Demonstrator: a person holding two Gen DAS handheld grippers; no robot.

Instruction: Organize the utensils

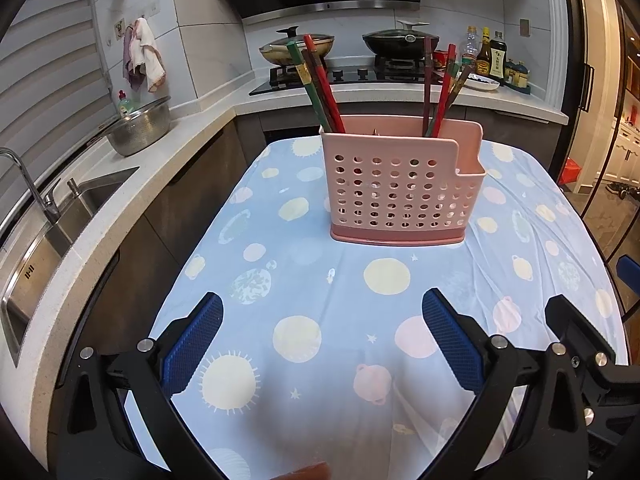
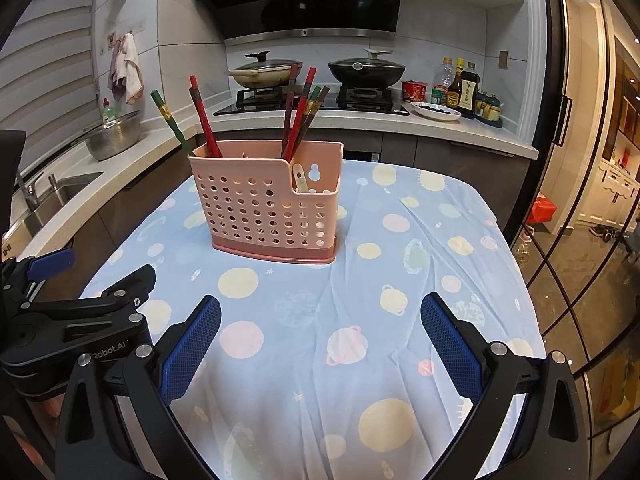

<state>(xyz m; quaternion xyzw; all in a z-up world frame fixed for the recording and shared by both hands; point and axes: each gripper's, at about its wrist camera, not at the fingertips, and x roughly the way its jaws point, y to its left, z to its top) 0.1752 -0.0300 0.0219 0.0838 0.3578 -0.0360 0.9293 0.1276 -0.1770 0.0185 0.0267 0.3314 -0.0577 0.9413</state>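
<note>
A: The pink utensil holder [image 1: 402,188] stands upright on the tablecloth [image 1: 320,280], in the upper middle of the left wrist view and left of centre in the right wrist view. One bunch of chopsticks [image 1: 320,84] leans out at its left end, a second bunch [image 2: 300,112] rises further right, and a pale utensil handle [image 2: 299,178] sits low in the notched end compartment.

B: And the claws?

A: The left gripper [image 1: 322,344] is spread wide over bare cloth at the bottom of its frame, holding nothing. The right gripper [image 2: 320,344] is the same: wide apart, empty, well short of the holder.

B: So what would doing the step well call for?

A: Judging from this, no loose utensil lies on the visible cloth, so either the sorting is finished or the work is regrouping what stands in the holder. For the latter, one claw should close on a single chopstick high on its shaft and lift straight up, while the other steadies the light plastic wall so it does not tip.

B: What cannot be made out?

A: The holder's inner dividers are only partly glimpsed through the holes. The chopstick count is unclear where they overlap. The pale handle's working end is hidden. The near table edge is cut off behind the gripper bodies, and an orange blur at the bottom of the left view is unidentifiable.
</note>
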